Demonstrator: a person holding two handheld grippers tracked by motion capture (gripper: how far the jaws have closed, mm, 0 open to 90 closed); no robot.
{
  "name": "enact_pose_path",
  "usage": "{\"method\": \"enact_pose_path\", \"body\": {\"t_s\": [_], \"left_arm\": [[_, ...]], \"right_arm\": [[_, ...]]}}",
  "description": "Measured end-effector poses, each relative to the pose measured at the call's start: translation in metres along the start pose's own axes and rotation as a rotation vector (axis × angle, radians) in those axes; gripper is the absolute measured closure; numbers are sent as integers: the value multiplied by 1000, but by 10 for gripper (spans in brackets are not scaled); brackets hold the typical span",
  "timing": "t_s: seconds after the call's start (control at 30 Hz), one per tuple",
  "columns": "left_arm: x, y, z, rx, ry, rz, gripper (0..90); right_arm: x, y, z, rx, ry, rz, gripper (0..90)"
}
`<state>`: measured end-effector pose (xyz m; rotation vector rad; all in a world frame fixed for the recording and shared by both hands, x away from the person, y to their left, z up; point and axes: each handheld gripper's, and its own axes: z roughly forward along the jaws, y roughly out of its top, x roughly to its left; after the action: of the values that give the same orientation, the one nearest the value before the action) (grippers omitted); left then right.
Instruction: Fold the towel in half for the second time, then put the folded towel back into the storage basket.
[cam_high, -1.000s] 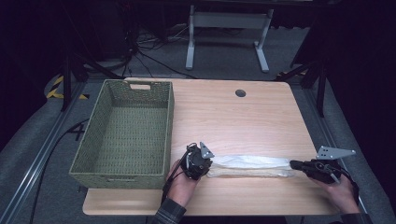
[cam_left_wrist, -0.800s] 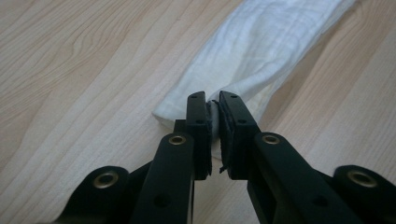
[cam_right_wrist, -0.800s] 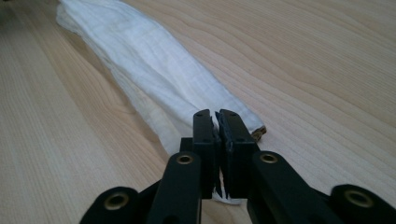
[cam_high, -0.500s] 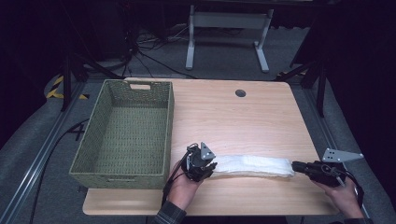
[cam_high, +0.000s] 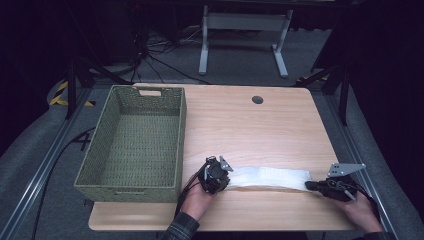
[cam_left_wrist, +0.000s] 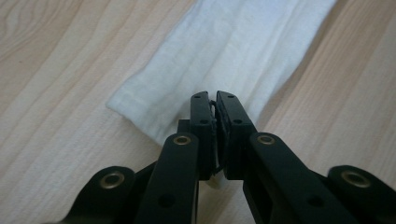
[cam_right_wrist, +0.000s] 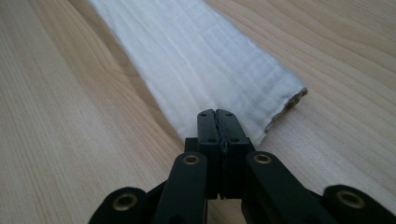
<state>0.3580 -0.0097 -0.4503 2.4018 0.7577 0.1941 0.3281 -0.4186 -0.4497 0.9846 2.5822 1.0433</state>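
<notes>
**A:** Where is the cloth (cam_high: 270, 177) now?

**B:** Low on the desk (cam_high: 250, 130), right of the middle. It is folded into a long white strip. I hold one end with each tool.

**A:** Are the tools pinching it?

**B:** Yes. My left tool (cam_left_wrist: 215, 100) has just been closing, and it is pressed together on the near end of the cloth. My right tool (cam_right_wrist: 217, 115) is pressed tight on the other end.

**A:** How will the cloth handle?

**B:** I think it is soft and light. It will sag and may unfold if I let one end go. Holding both ends seems best.

**A:** Anything in the way?

**B:** The green basket (cam_high: 131, 145) sits at the left of the frame, near my left tool. Its wall is tall, so I would lift the cloth over it.
</notes>
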Motion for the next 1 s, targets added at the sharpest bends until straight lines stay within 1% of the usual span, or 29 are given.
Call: {"method": "enact_pose_path", "body": {"t_s": [0.03,0.07,0.1,0.13,0.2,0.23,0.27,0.3,0.33,0.37,0.4,0.43,0.47,0.53,0.57,0.6,0.63,0.7,0.73,0.83,0.87,0.93,1.0], "left_arm": [[0,1,0,13,38,15,867],[0,2,-1,28,36,17,871],[-1,2,0,22,47,17,870],[-2,2,0,18,42,10,866],[-1,1,-2,-4,7,-13,818],[-1,1,-2,-4,7,-13,786],[-1,1,-4,9,-8,-9,786],[-1,1,-5,-11,-9,-12,762],[0,1,-6,-16,-15,-3,736],[0,0,-6,-35,-16,-10,706],[0,0,-8,-48,-14,-9,645],[0,0,-8,-48,-14,-9,625],[0,0,-8,-66,-11,-8,587],[1,0,-8,-70,-18,-9,543],[1,0,-8,-79,-16,-9,543],[2,1,-7,-88,-28,-15,518],[2,2,-8,-91,-30,-15,499],[2,3,-8,-107,-33,-8,475],[3,3,-7,-109,-35,-2,467],[2,3,-7,-106,-41,-14,440],[2,3,-6,-113,-42,-7,434],[2,3,-5,-112,-45,-9,431],[2,4,-6,-114,-53,-14,422]], "right_arm": [[0,0,0,2,-5,-1,897],[1,1,0,4,-14,-3,897],[1,2,1,7,-18,-8,897],[0,2,1,7,-21,-12,897],[0,2,1,6,-19,-11,897],[0,2,1,6,-19,-11,897],[0,2,2,6,-18,-10,897],[0,3,2,6,-19,-8,897],[0,3,2,8,-21,-7,897],[0,4,2,8,-24,-8,897],[-1,5,4,9,-32,-6,897],[-1,6,4,11,-36,-9,897],[-2,8,5,11,-42,-8,897],[-3,9,6,13,-49,-11,897],[-4,10,7,12,-55,-10,897],[-6,12,8,15,-61,-8,897],[-8,14,10,15,-68,-2,897],[-12,18,12,15,-74,8,897],[-14,19,13,16,-80,8,897],[-20,24,17,16,-92,15,897],[-22,26,18,14,-92,21,897],[-24,27,19,11,-91,25,897],[-29,29,22,0,-87,42,897]]}}
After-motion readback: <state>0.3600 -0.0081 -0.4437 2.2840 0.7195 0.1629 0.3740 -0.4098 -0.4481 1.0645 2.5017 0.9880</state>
